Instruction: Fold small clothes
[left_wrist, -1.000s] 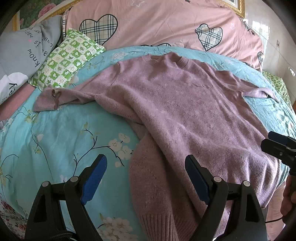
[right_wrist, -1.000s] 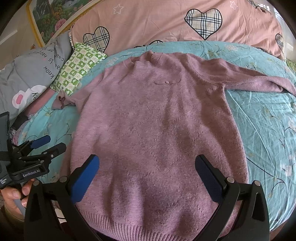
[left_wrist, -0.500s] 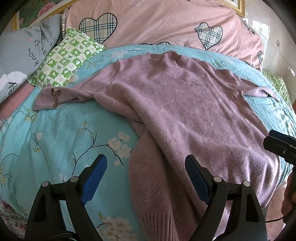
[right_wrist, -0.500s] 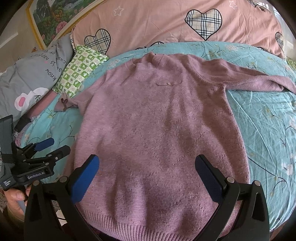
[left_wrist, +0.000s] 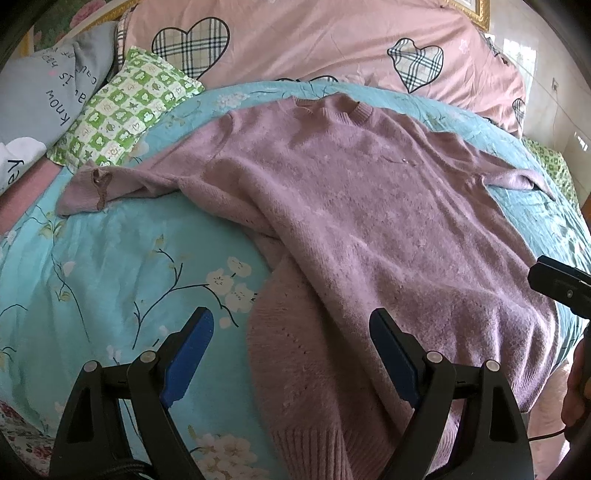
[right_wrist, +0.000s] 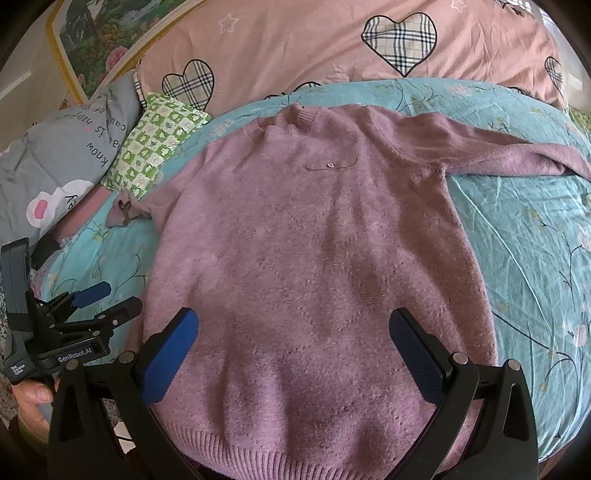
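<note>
A mauve knit sweater (left_wrist: 369, 221) lies spread face up on the turquoise floral bedspread (left_wrist: 110, 266), collar far, hem near. It also shows in the right wrist view (right_wrist: 314, 258). Its left sleeve (left_wrist: 110, 184) stretches left, its right sleeve (right_wrist: 517, 155) stretches right. My left gripper (left_wrist: 291, 350) is open and empty above the sweater's lower left hem corner. My right gripper (right_wrist: 295, 350) is open and empty above the middle of the hem. The left gripper also shows at the left edge of the right wrist view (right_wrist: 107, 299).
A green checked pillow (left_wrist: 122, 118) and a grey printed pillow (left_wrist: 48, 99) lie at the far left. A pink quilt with plaid hearts (left_wrist: 314, 48) runs along the back. The bed edge falls away at the near side and the right.
Both grippers have edged slightly forward and up over the hem. The sweater has not moved. Both grippers stay open.
</note>
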